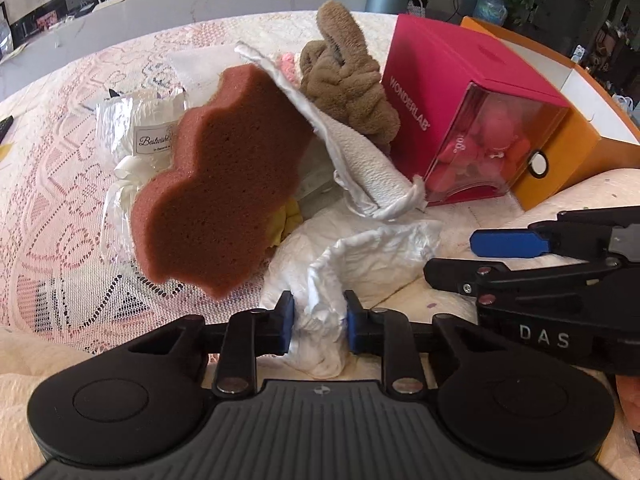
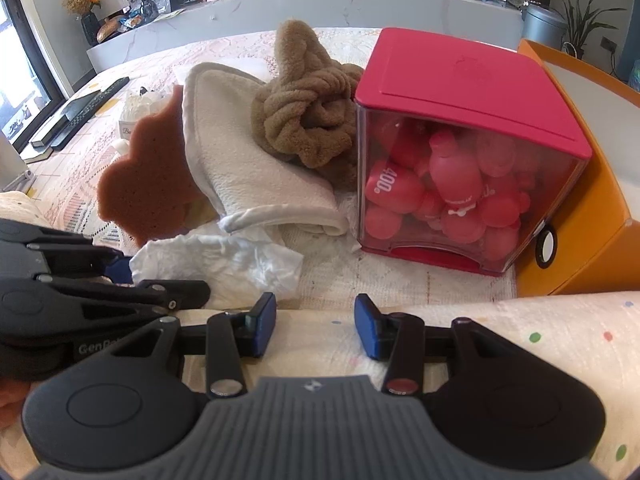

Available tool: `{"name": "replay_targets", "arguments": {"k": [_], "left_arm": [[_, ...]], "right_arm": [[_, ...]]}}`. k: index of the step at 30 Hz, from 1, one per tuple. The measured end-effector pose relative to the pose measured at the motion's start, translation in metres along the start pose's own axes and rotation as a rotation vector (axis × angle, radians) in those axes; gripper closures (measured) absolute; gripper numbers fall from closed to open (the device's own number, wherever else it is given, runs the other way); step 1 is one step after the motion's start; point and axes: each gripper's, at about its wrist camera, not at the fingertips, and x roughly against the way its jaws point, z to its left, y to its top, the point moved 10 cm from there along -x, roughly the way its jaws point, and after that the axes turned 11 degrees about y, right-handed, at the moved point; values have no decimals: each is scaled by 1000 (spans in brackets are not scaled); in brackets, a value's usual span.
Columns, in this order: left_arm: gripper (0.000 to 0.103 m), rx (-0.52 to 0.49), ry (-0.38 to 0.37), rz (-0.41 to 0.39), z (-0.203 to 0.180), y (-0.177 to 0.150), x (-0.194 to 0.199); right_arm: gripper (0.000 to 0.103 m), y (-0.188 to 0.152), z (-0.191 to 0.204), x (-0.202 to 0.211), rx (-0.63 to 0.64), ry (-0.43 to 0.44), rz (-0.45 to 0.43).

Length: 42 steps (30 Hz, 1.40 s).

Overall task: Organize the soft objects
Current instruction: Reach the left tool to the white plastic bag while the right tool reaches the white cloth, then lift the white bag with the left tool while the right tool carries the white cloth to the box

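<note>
Left claw (image 1: 318,320) pinched on a fold of the crumpled white cloth (image 1: 360,252), at the near edge of the soft pile on the lace-covered desk (image 1: 60,184). Right claw (image 2: 315,326) half open, holding nothing, just beside the same cloth. Best to lift slowly and straight up, since the brown sponge (image 1: 216,184) and rolled white towel (image 1: 372,168) lean above it and probably topple. Worth taking a second hold with the right claw before pulling clear. Orange box (image 1: 576,148) nearby, likely destination.
</note>
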Motion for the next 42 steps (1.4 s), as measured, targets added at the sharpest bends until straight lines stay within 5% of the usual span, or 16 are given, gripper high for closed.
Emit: {"name": "replay_targets", "arguments": {"k": [13, 18, 25, 29, 30, 42], "left_arm": [[80, 256, 35, -185, 54, 5, 78], [80, 342, 107, -246, 79, 15, 84], [80, 352, 95, -229, 84, 9, 71], [80, 356, 89, -226, 85, 7, 69], [80, 355, 88, -227, 85, 7, 70], [80, 381, 94, -270, 80, 11, 99]], "right_arm": [[58, 26, 40, 27, 142, 38, -120], [58, 46, 48, 9, 179, 29, -123], [52, 69, 41, -25, 168, 6, -108], [76, 72, 39, -31, 147, 26, -99], [91, 72, 40, -29, 157, 23, -102], [95, 74, 67, 51, 165, 82, -234]]}}
